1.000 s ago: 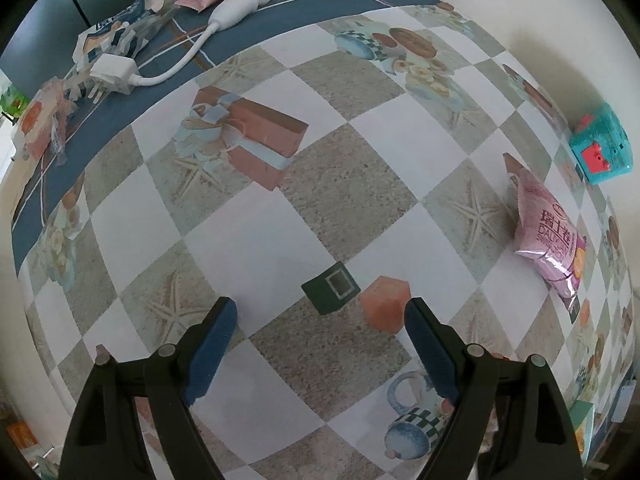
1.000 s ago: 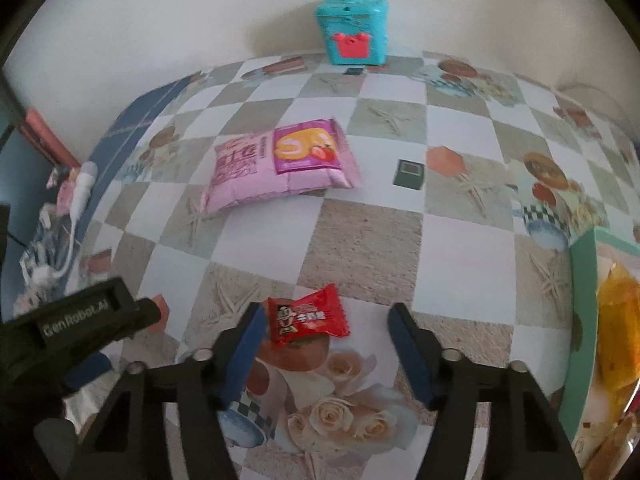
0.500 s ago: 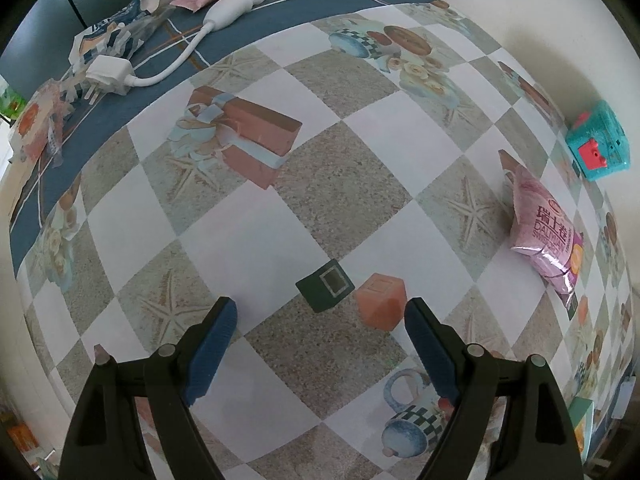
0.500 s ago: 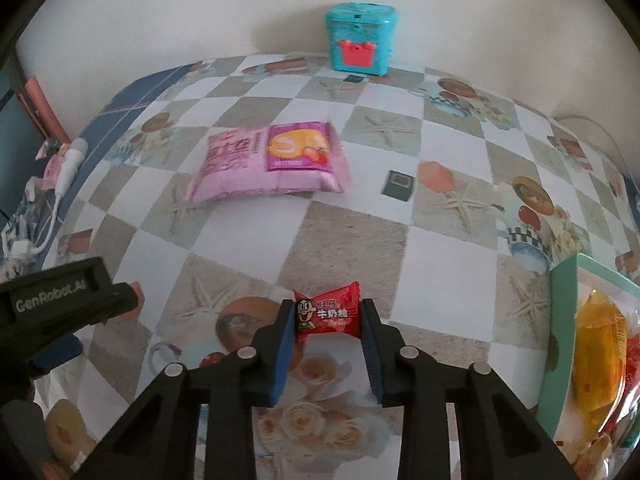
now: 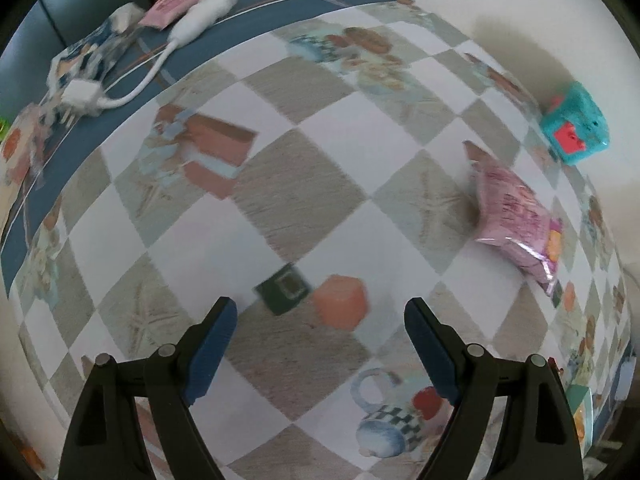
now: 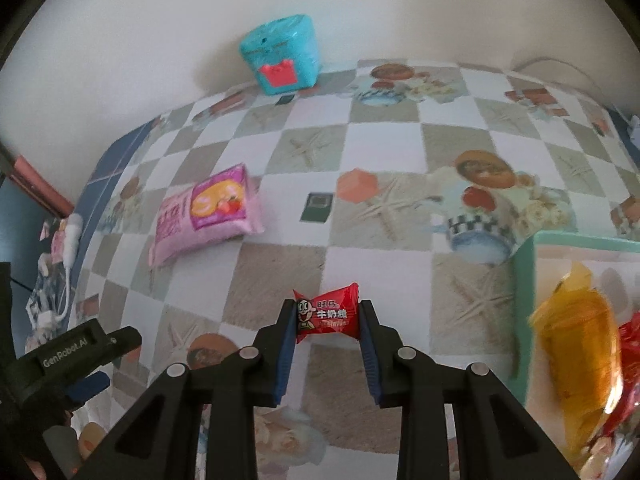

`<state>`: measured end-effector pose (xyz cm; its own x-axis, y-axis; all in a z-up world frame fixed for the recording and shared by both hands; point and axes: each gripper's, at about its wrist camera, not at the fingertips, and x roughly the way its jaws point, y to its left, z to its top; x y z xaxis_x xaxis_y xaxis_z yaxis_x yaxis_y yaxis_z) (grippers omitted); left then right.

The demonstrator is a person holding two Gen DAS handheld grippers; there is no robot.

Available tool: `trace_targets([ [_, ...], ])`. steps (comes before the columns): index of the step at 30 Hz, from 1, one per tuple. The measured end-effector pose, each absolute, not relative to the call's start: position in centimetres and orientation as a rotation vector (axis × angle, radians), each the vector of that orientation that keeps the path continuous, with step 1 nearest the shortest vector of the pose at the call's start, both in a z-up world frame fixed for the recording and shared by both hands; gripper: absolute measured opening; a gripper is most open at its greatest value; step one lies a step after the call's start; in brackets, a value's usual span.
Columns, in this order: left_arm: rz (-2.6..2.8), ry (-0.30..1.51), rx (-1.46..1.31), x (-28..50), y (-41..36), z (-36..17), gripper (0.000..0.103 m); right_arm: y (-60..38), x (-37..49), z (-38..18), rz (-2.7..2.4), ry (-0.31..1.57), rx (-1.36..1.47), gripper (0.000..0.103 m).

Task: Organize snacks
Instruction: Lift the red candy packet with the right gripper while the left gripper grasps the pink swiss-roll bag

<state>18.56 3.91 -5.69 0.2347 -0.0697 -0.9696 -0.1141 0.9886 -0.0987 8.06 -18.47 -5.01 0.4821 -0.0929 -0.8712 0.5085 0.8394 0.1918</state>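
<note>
Checkered oilcloth printed with starfish, mugs and gift boxes covers the table [image 6: 280,276], which is pushed against a pale wall. Nearest in the right wrist view, the right gripper [image 6: 326,316] is seen clamped on a small red wrapped candy [image 6: 326,314], the pads pressing its two twisted ends so that the sweet is held flat and clear of the cloth, presumably for carrying. Just to its right, at the table's right edge, a mint-green tray [image 6: 524,288] is seen already holding a yellow packet [image 6: 576,356] and a red wrapper [image 6: 632,344], which suggests that the snacks are being gathered there. The left gripper [image 5: 320,344] is held with its jaws wide apart and nothing between them, pointed down at the cloth; it appears to be kept ready for another pick. Farther out, toward the middle of the table, a pink snack bag [image 6: 208,216] lies flat, not yet collected. At the far edge, against the wall, a teal toy box [image 6: 280,54] with a red front stands apart from the snacks. Along the blue-bordered left edge, a white handheld device [image 5: 204,12] with its cord and plug lies among wrappers, seemingly outside the sorting.
</note>
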Motion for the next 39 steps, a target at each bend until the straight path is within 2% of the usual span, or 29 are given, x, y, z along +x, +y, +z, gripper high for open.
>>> trace_targets([
  [10, -0.204, 1.338, -0.179, 18.9, -0.9, -5.1, 0.086, -20.9, 7.4, -4.2, -0.393, 0.974, 0.500, 0.032],
  [20, -0.366, 1.205, 0.048, 22.6, -5.6, -2.1, 0.086, -22.4, 6.7, -3.7, -0.388, 0.950, 0.551, 0.032],
  [25, -0.273, 1.137, 0.064, 25.1, -5.4, -1.9, 0.086, -22.5, 6.6, -3.8, -0.384, 0.952, 0.560, 0.032],
  [32, -0.147, 1.202, -0.024, 27.7, -3.3, -5.0, 0.086, -22.4, 6.8, -3.8, -0.365, 0.955, 0.553, 0.032],
  [39, -0.197, 1.251, -0.065, 25.5, -2.5, -5.8, 0.086, -22.6, 6.7, -3.9, -0.371, 0.962, 0.562, 0.032],
])
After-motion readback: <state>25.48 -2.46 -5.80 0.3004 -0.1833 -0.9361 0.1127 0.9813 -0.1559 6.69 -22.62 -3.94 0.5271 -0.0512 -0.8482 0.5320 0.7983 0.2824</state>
